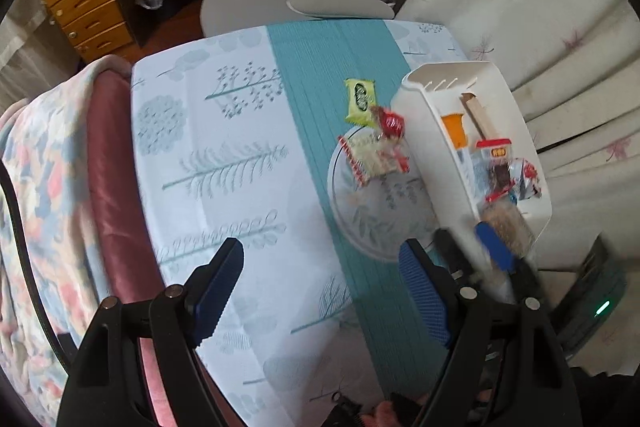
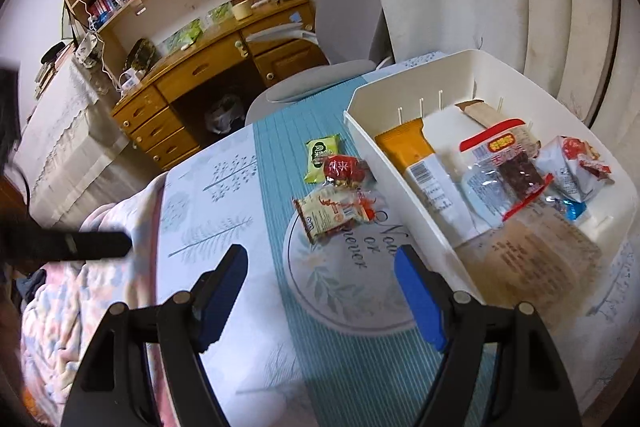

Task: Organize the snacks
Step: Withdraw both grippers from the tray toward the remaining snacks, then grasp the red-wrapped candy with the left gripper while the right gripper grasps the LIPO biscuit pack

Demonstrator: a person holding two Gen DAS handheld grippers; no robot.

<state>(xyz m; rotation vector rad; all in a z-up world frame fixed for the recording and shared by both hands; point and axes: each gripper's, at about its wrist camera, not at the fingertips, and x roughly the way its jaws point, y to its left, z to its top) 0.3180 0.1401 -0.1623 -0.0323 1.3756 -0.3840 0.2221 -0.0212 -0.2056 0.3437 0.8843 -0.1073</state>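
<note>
Snacks left to sort: three packets on the teal runner [image 2: 280,155], just left of the white bin [image 2: 362,131], namely a green packet [image 2: 322,155] farthest, a red packet [image 2: 345,169] touching its near edge, and a pale red-trimmed packet [image 2: 334,213] nearest, lying partly on the round printed mat [image 2: 344,283]. We read the bin as the target; it already holds an orange-and-white box [image 2: 420,163], a clear bag with red trim [image 2: 504,171] and a crumpled white wrapper [image 2: 572,167]. Both tongs are released and carry nothing: left gripper [image 1: 320,291] stands wide above the patterned cloth, right gripper [image 2: 320,295] stands wide above the mat, near the bin's near-left wall. Risks, as we judge them: red and green packets touch, so a pinch on one may drag or flip the other; the pale packet is flat and slick-looking, so pads could skate over it or catch the mat beneath. A right-hand reach across the bin wall could nudge the bin. In the left wrist view the other gripper sits blurred close to the bin corner, so the two tools may collide if both go for the same packet.
</note>
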